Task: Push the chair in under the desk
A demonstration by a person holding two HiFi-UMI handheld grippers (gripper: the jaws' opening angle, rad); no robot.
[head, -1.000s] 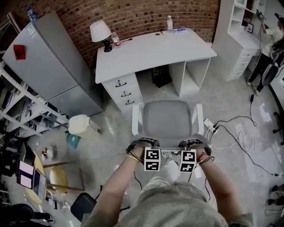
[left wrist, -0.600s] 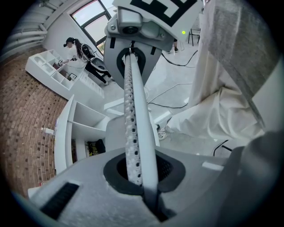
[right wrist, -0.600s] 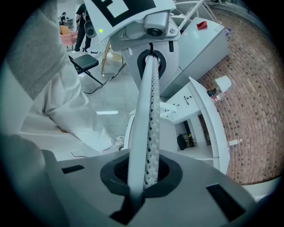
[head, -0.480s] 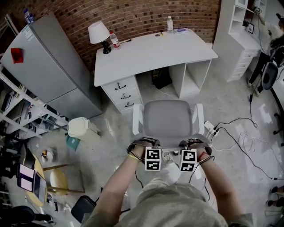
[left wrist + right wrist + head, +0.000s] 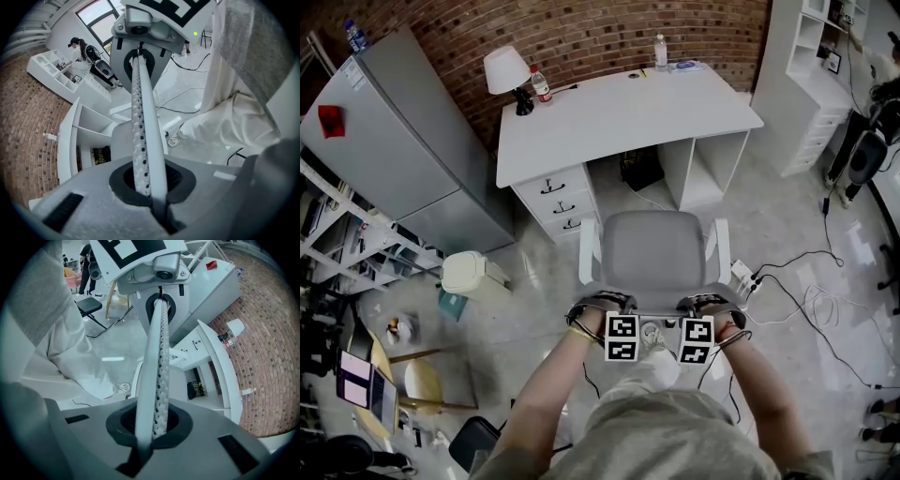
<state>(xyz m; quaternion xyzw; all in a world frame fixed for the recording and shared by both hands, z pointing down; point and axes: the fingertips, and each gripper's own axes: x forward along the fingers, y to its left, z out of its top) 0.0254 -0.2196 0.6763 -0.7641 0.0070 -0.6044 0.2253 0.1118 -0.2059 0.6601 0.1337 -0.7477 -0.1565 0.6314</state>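
A grey office chair (image 5: 654,247) with white armrests faces the white desk (image 5: 623,112), its seat just short of the knee opening. I stand behind it. My left gripper (image 5: 602,304) and right gripper (image 5: 703,304) sit side by side on the top of the chair's backrest. In the left gripper view the backrest's white perforated top edge (image 5: 143,117) runs between the left gripper's (image 5: 151,187) jaws, which are shut on it. The right gripper (image 5: 149,427) is shut on the same edge (image 5: 157,362). The backrest itself is mostly hidden in the head view.
A drawer unit (image 5: 555,197) fills the desk's left side. A lamp (image 5: 508,70) and bottles stand on the desk. A grey cabinet (image 5: 394,131) and a bin (image 5: 469,272) are on the left. A power strip (image 5: 741,275) with cables lies right of the chair. White shelving (image 5: 806,75) stands at right.
The chair and both grippers have moved a little toward the desk; the floor and bin slide back past me. Both grips stay as they were.
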